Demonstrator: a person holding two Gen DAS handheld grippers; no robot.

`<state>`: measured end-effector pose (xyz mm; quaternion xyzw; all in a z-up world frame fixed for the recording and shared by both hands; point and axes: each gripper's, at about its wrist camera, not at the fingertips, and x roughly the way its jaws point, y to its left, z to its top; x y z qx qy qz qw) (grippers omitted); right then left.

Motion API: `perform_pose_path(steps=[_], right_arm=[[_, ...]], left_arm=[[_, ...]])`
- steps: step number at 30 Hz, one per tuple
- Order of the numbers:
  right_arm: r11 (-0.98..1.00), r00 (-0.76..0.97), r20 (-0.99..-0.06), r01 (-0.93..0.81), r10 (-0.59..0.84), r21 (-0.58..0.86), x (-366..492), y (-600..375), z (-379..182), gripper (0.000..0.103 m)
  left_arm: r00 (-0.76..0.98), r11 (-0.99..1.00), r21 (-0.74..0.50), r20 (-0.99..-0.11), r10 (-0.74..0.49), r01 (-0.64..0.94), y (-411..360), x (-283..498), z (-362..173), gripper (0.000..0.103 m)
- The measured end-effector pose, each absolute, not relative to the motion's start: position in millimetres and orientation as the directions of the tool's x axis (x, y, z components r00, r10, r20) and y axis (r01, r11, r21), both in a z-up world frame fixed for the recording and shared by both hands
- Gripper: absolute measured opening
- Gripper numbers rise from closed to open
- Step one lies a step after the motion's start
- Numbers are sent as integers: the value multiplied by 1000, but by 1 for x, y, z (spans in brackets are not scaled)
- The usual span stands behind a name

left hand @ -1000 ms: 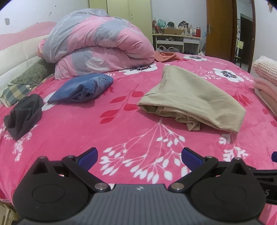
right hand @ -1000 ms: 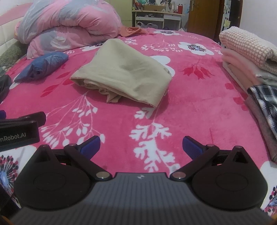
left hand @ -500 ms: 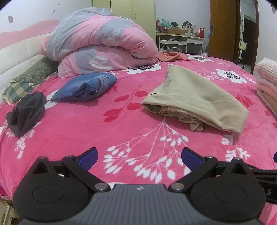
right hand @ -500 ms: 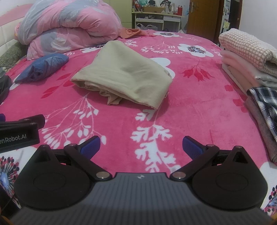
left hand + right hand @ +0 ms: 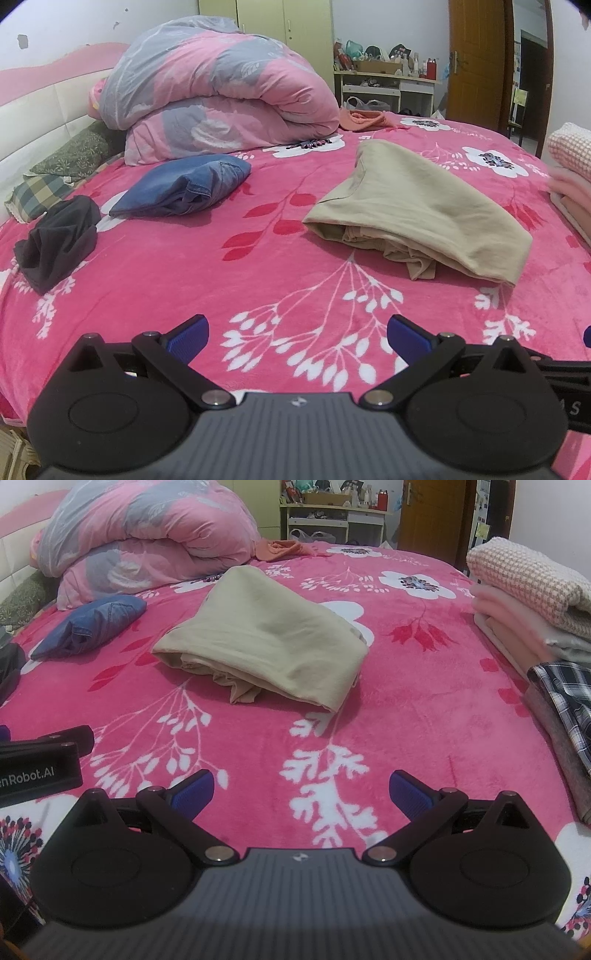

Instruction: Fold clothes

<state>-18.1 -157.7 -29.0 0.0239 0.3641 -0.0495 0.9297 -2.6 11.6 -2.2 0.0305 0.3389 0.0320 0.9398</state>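
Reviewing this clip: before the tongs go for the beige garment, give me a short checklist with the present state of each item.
1. Left tongs open and empty: ok.
2. Right tongs open and empty: ok.
3. Beige garment within view of both cameras, nothing lying on it: ok.
4. Garment neatly folded: not ok, bunched cloth sticks out at its near edge.
5. Bare blanket around it for spreading: ok.
6. Stack at the right apart from the garment: ok.
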Motion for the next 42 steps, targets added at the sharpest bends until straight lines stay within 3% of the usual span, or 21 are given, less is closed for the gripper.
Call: perform_pose_path(steps=[42], right_arm=[[995, 733, -678, 96, -53, 27, -17, -154, -28, 102]], left_arm=[[764, 996, 88, -640, 83, -35, 13, -3, 2, 103]])
